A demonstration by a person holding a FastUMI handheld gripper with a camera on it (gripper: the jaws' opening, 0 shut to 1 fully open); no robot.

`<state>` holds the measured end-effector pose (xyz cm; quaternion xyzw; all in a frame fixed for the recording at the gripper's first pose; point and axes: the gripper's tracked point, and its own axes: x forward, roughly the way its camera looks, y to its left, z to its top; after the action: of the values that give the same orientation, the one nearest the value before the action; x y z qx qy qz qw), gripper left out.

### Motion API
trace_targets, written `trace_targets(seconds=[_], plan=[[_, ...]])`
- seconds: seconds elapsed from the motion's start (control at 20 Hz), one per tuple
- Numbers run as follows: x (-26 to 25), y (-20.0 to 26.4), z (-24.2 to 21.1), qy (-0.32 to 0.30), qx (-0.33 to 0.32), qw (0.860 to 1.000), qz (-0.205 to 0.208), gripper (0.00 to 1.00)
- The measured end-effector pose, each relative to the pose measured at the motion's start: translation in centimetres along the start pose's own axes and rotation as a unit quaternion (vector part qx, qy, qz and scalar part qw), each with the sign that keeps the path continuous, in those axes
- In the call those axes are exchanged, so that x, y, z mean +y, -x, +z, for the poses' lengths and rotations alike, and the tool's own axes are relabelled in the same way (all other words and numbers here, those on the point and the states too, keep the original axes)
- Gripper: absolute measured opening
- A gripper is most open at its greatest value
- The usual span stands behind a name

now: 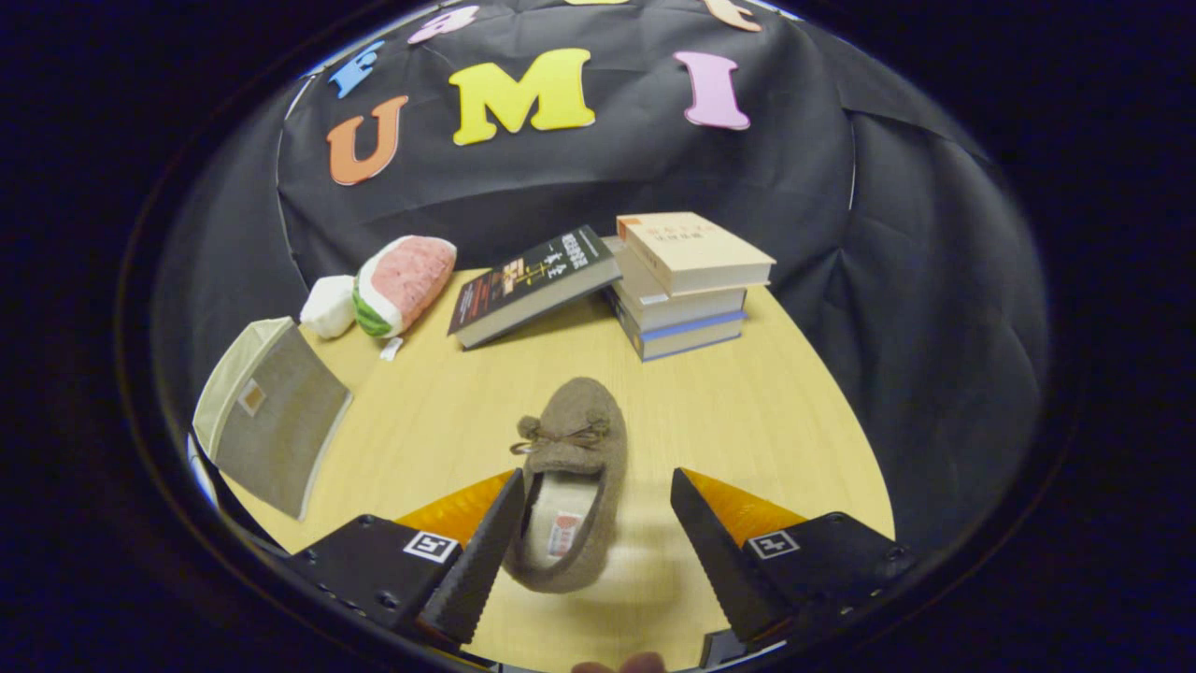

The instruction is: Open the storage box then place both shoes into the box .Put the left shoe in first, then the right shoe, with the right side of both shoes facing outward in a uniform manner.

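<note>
A brown fuzzy slipper [570, 477] with a small bow lies on the wooden table [747, 411], toe pointing away from me. Its heel end rests between my fingers, close against the left finger [481, 551] and apart from the right one. My gripper [598, 491] is open, its fingers spread wide over the table. The storage box [271, 411], beige and grey fabric, stands beyond the left finger with its flap side toward me; I cannot tell whether it is open.
A watermelon-slice plush [404, 283] and a white soft item [329, 306] sit behind the box. A dark book [533, 283] leans on a stack of three books [687, 285] at the table's far side. Fingertips of a hand [621, 665] peek in below.
</note>
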<state>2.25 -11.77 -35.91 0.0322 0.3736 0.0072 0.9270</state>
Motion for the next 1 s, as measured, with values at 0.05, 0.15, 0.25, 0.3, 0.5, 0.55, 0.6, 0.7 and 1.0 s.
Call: trace_targets(seconds=[0.05,0.15,0.25,0.3,0.5,0.55,0.6,0.7,1.0], plan=[[-0.2,-0.9,-0.5,-0.004,0.011,1.000,0.001,0.97],[-0.4,-2.7,-1.4,-0.010,0.032,0.999,0.005,0.96],[-0.5,-4.2,-2.0,-0.017,0.050,0.999,0.008,0.91],[-0.6,-4.7,-2.2,-0.022,0.057,0.998,0.008,0.86],[-1.1,-6.1,-2.5,-0.031,0.074,0.997,-0.002,0.61],[-0.8,-6.4,-2.7,-0.039,0.081,0.996,0.003,0.50],[-0.6,-6.3,-2.8,-0.047,0.088,0.995,0.006,0.40],[-0.6,-6.7,-2.8,-0.058,0.099,0.993,0.001,0.19],[-0.3,-5.5,-2.6,-0.132,0.125,0.983,0.002,0.00]])
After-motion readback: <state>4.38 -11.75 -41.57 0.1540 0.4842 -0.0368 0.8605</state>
